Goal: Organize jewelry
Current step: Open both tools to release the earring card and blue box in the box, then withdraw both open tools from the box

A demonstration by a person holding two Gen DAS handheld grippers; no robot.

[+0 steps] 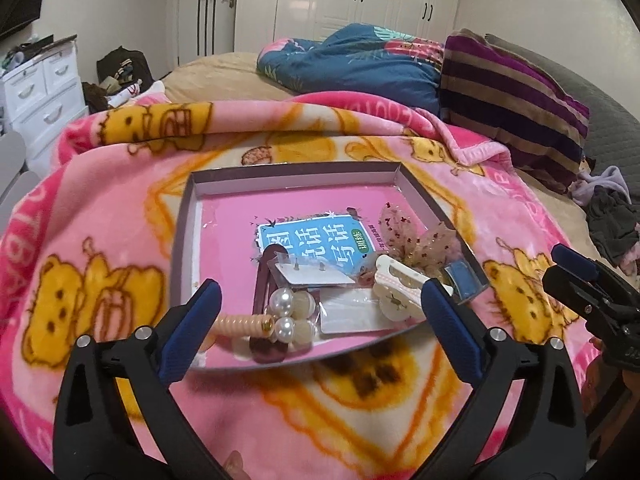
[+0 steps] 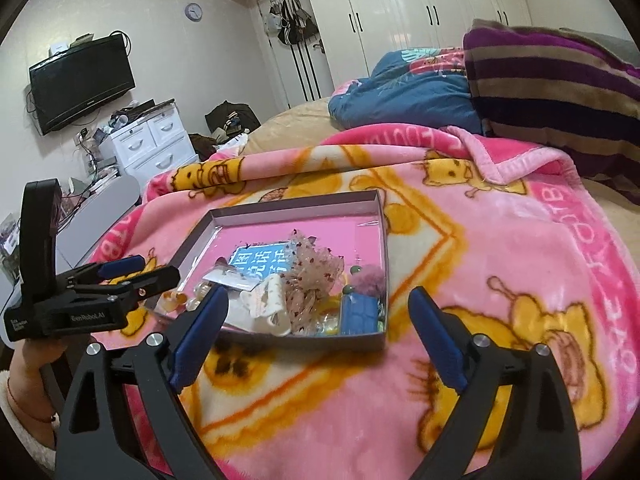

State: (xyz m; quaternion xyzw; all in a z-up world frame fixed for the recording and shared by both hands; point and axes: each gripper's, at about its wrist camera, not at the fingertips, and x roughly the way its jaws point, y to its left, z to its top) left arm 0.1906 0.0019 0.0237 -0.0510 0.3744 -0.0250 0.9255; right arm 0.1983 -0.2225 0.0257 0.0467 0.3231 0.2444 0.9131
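My left gripper (image 1: 320, 300) sits wide open, nothing between its blue pads (image 1: 452, 332), hovering low over the near edge of the tray (image 1: 184, 216). Right between its fingers I see a peach coil hair tie (image 1: 240, 326) with pearl beads (image 1: 280, 312) at its end, lying at the tray's near rim. Just past that, a small clear packet with a white earring card (image 1: 316, 274), and to the right a cream claw clip (image 1: 400, 284) on top of the pile. Behind the clip, a sheer speckled bow (image 1: 424, 240) leans toward the tray's right wall, and a small blue box (image 1: 460, 276) is tucked in the near right corner.

My right gripper (image 2: 320, 316) is open too, spread wide, empty, held just short of the tray's near wall (image 2: 340, 340). From this side the blue box (image 2: 358, 314) sits close ahead, with the bow (image 2: 316, 276) and the claw clip (image 2: 270, 304) to its left. A purple fluffy piece (image 2: 370, 280) and a few green beads (image 2: 354, 270) lie behind the box. A blue printed label (image 2: 260, 264) shows on the tray's pink floor.

The tray rests on a pink bear-print blanket (image 2: 500, 240) on the bed. Beyond it a blue quilt (image 2: 400, 92) and a striped purple blanket (image 2: 560, 80) are bunched up.
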